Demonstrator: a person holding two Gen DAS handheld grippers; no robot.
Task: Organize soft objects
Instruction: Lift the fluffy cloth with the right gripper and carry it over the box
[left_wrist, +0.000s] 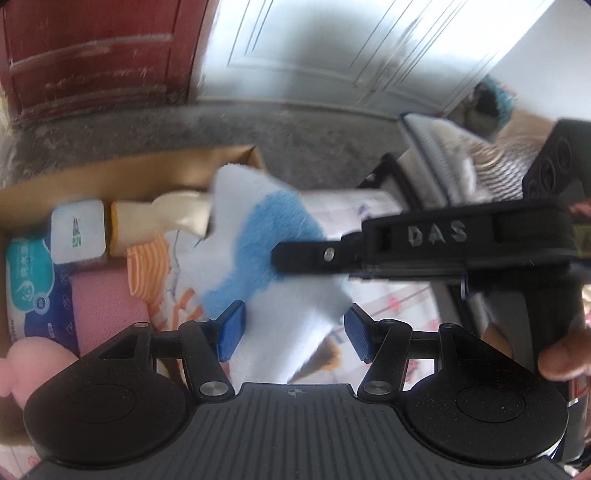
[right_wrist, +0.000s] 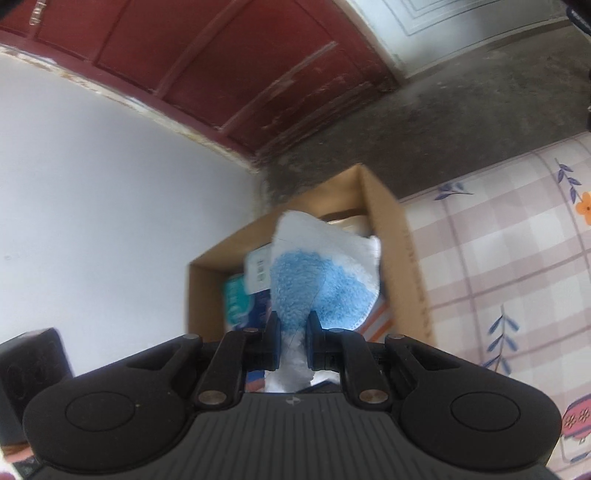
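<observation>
Right tool (right_wrist: 293, 341): clamped tight on a fluffy towel (right_wrist: 314, 273), pinched low between black fingers (right_wrist: 274, 339).
Left tool (left_wrist: 293, 332): stands apart, blue ribbed pads (left_wrist: 231, 330) either side of the towel's lower edge; contact not clear through blur.
Towel, left wrist view (left_wrist: 258, 251): white plush with a sky-blue patch, hanging above the cardboard box (left_wrist: 110, 177), crossed by the black finger of the right tool (left_wrist: 280, 254).
Only in left wrist view: box contents, namely a glossy blue-and-teal tissue pack (left_wrist: 33, 284), a small white packet (left_wrist: 77, 232), a cream soft item (left_wrist: 173, 218), orange-striped fabric (left_wrist: 147, 269), a pink knitted piece (left_wrist: 107, 310); also a fingertip (left_wrist: 563, 360) at the right edge.
Only in right wrist view: plain white wall (right_wrist: 92, 203), checked floral bed sheet (right_wrist: 517, 258) just beside the box (right_wrist: 391, 221).
Both views: worn red panelled door (right_wrist: 221, 66), rough grey concrete floor (right_wrist: 443, 122).
Box shape: open-topped, brown, straight-walled.
</observation>
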